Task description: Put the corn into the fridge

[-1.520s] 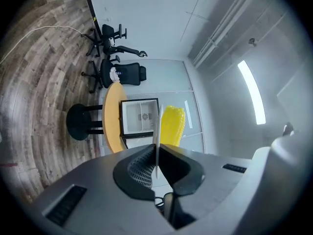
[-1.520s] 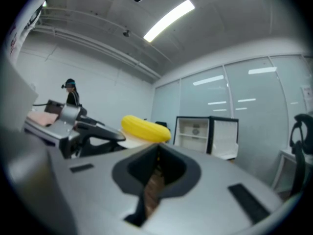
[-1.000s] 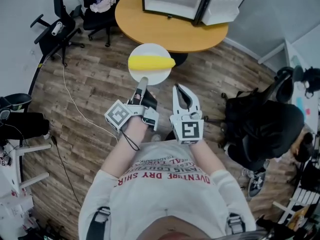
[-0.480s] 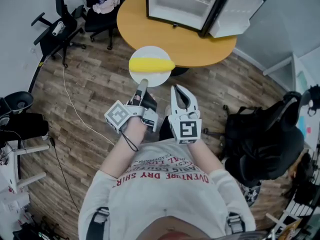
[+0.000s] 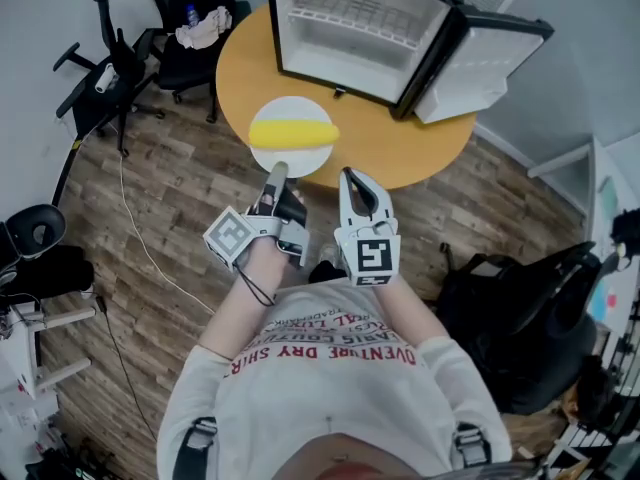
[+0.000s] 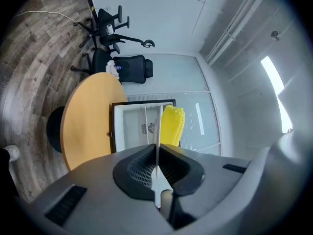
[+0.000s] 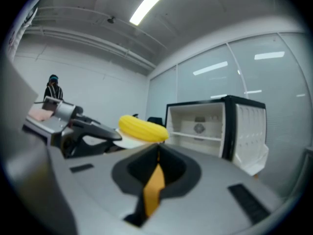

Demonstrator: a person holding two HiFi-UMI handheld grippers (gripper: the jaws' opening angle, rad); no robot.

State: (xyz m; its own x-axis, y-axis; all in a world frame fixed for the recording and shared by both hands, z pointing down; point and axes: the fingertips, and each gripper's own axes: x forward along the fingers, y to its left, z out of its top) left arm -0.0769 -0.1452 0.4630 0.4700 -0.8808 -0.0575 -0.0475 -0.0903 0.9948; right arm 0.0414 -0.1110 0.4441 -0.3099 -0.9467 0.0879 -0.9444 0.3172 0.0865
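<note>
A yellow corn cob (image 5: 293, 134) lies on a round white plate (image 5: 290, 160). My left gripper (image 5: 278, 171) is shut on the plate's near rim and holds it level over the near edge of the round wooden table (image 5: 240, 68). The left gripper view shows the plate edge-on between the jaws (image 6: 156, 131), with the corn (image 6: 172, 126) beyond it. An open mini fridge (image 5: 350, 28), its white inside bare, stands on the table just past the plate. My right gripper (image 5: 350, 178) hangs beside the plate, shut and holding nothing. Its view shows the corn (image 7: 143, 129) and the fridge (image 7: 205, 126).
The fridge door (image 5: 480, 63) swings out to the right. Office chairs (image 5: 190, 28) stand behind the table at the left. A black bag (image 5: 530, 318) sits on the wooden floor at the right, and a cable (image 5: 140, 238) runs across the floor at the left.
The table and fridge have come closer and lower in the head view. Both grippers moved forward together, and the plate with the corn now hangs over the table's near edge.
</note>
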